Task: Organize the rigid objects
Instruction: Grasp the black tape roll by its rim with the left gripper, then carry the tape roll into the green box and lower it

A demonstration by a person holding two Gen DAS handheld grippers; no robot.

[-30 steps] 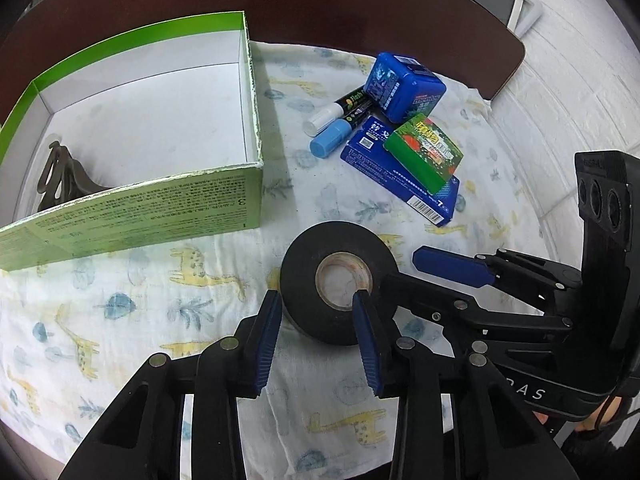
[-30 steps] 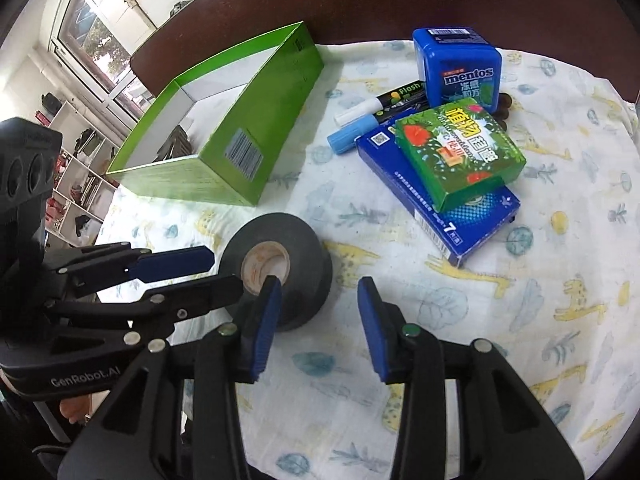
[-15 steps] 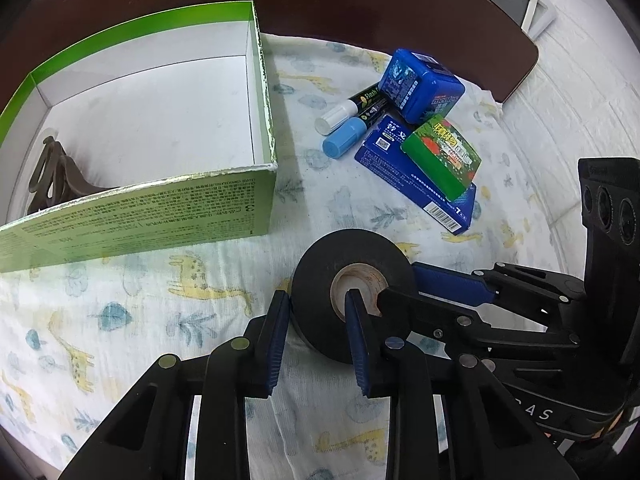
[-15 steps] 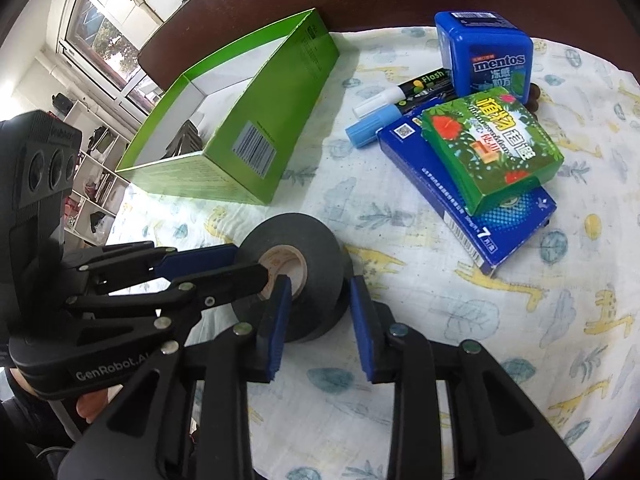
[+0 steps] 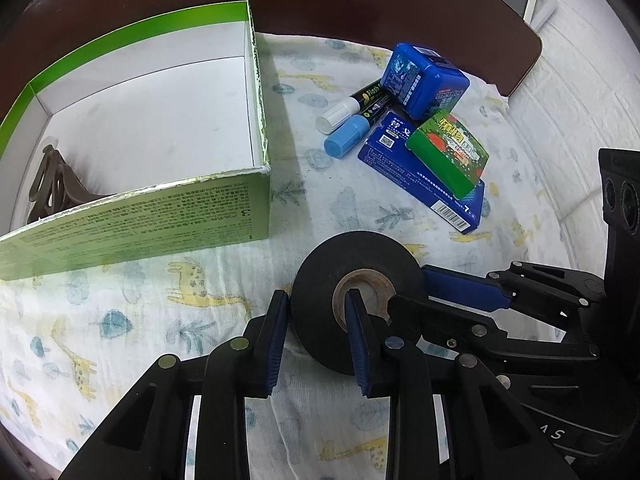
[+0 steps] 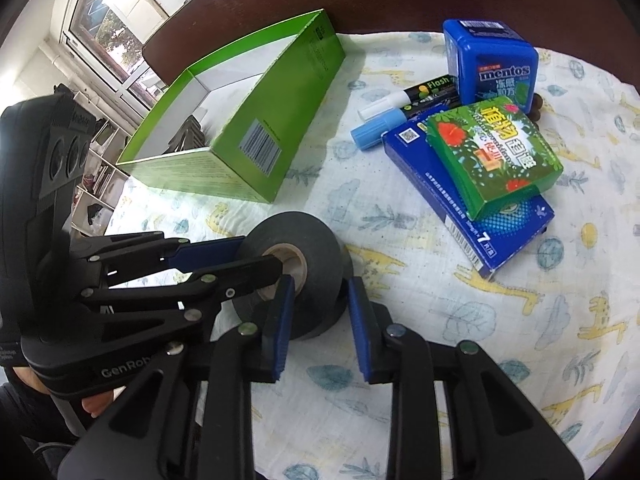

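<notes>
Black tape roll (image 5: 356, 276) — tipped off the printed cloth (image 5: 120, 320), clamped at opposite walls, near green box (image 5: 160, 216).

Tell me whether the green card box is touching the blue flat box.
Touching. The right wrist view shows the green card box lying directly on top of the blue flat box, with no gap between them.

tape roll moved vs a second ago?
Yes. In the left wrist view the tape roll has tipped up off the cloth; beside the green box it no longer lies flat. Both tongs, left and right, have just been closing on its wall.
</notes>
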